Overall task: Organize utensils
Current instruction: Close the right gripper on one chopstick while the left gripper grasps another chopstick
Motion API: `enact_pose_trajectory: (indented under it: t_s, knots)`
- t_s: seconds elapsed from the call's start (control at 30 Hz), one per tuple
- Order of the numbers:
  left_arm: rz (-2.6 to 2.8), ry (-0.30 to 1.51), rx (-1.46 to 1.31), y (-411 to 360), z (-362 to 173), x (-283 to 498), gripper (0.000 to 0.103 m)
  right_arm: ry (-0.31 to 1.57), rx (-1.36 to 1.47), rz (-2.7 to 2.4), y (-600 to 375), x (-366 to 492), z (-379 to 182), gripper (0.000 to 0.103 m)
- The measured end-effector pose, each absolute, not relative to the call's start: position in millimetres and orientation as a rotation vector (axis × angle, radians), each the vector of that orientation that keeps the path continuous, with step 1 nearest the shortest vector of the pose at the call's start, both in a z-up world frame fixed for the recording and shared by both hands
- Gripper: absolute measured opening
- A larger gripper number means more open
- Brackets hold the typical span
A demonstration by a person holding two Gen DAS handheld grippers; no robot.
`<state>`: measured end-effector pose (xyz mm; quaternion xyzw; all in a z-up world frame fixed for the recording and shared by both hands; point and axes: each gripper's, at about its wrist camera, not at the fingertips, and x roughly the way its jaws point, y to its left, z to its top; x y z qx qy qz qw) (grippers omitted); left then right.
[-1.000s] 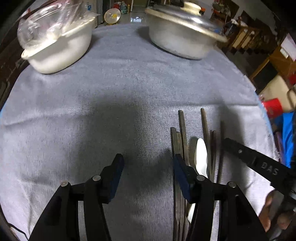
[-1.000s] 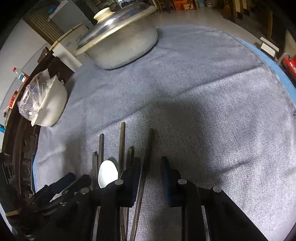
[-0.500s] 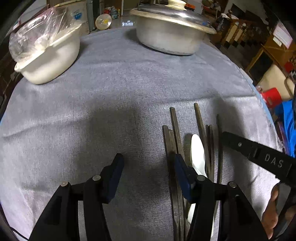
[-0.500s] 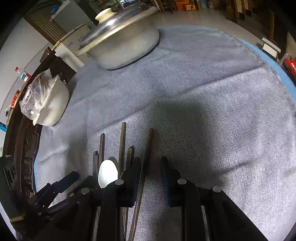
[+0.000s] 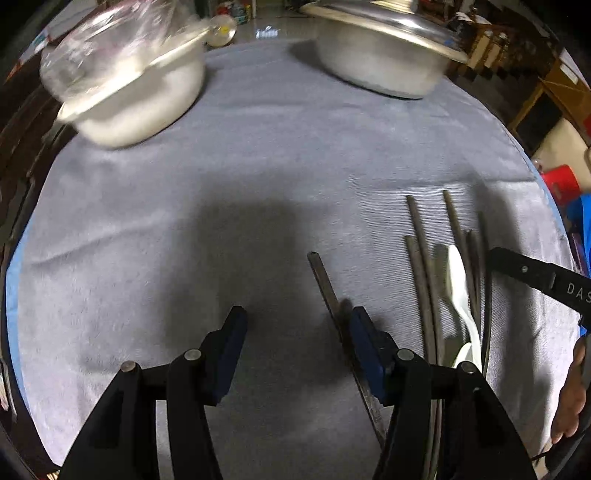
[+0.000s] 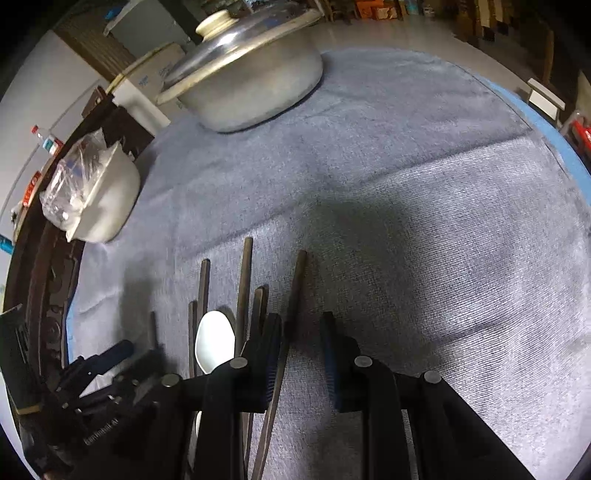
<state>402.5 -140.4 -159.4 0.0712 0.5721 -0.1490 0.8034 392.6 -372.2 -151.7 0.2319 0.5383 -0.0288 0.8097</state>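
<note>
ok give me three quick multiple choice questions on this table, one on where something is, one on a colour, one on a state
1. Where does the white spoon lie?
A. on a plate
B. among the dark chopsticks
C. in a glass

2. What colour is the cloth over the table?
A. red
B. green
C. grey

3. How does the metal pot stand?
A. upright with its lid on
B. upright with no cover
C. tipped on its side

Answers:
1 B, the spoon's bowl shows between the sticks on the cloth in both wrist views.
2 C, the whole surface reads grey, with a blue edge at the rim.
3 A, the domed lid sits over the pot's rim at the far side.
</note>
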Motion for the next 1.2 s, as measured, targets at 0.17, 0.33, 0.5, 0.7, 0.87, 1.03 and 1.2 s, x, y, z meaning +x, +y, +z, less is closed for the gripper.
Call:
enact_pose_trajectory:
  t_s: [0.17, 0.33, 0.5, 0.7, 0.87, 1.03, 1.2]
  knots:
    - [-0.299, 1.285, 0.063, -133.3, -158.1, 413.3, 0.062, 1.275, 0.417, -0.091, -362.5, 412.7, -148.9, 0.023]
    - [-0.242, 1.299, 0.086, -143.9, -161.3, 423.0, 0.060, 1.317, 0.287, -0.136, -343.2, 423.3, -147.9, 0.024]
    - [-0.257, 1.257, 0.141, -155.7, -163.1, 422.7, 0.010, 1.280, 0.243, -0.125, -338.1, 415.8, -148.9, 0.009]
    - [-0.311, 1.262, 0.060, -128.6, -162.0, 408.2, 0.006, 1.187, 0.364, -0.065, -357.4, 387.1, -139.7, 0.007]
    - [-0.348, 1.166, 0.034, -111.5, -133.2, 380.0, 0.006, 1.065, 0.389, 0.000, -358.3, 357.0, -113.1, 0.007]
    - [-0.393, 1.048, -0.011, -90.8, -84.3, 347.7, 0.005, 0.949, 0.418, 0.046, -358.2, 322.8, -85.4, 0.006]
    - [-0.407, 0.904, -0.045, -77.8, -33.3, 307.6, 0.005, 0.802, 0.392, 0.059, -349.5, 276.9, -50.1, 0.006]
